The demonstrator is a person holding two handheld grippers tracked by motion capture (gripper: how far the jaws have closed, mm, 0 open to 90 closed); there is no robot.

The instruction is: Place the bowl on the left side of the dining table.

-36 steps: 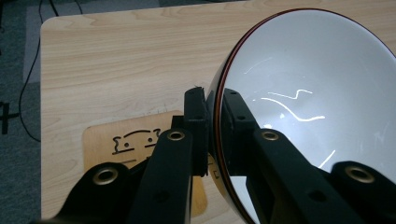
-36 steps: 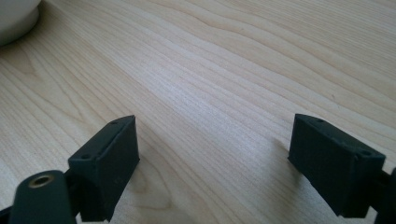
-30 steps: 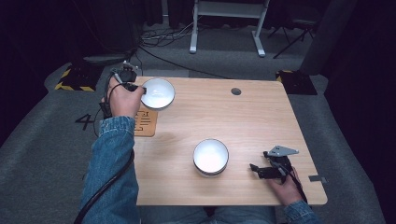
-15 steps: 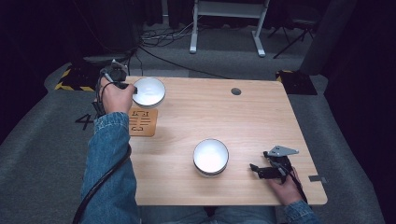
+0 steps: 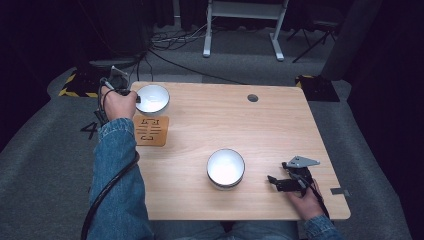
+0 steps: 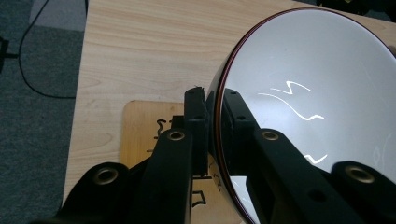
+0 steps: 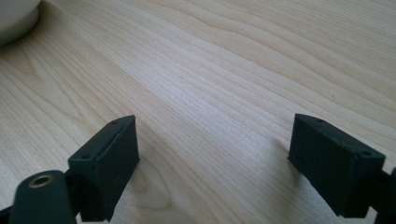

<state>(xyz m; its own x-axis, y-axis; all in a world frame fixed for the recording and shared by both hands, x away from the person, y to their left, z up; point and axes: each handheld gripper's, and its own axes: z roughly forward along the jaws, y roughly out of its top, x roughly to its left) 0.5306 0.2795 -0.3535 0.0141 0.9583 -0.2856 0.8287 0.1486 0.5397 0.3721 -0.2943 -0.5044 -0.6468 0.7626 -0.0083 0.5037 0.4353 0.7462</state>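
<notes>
Left gripper [image 6: 212, 135], jaws clamped on the rim of the white bowl [image 5: 152, 98], just beyond the wooden coaster [image 5: 150, 130]. Right gripper [image 7: 215, 163], jaws apart, well right of the coaster, on the surface [image 5: 280, 125].

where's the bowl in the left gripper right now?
In the high view the held bowl is at the table's far left corner, just beyond the wooden coaster, its rim pinched in the left gripper.

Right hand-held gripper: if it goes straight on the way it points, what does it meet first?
Probably the nearer white bowl; the right hand-held gripper points left at it over bare table.
</notes>
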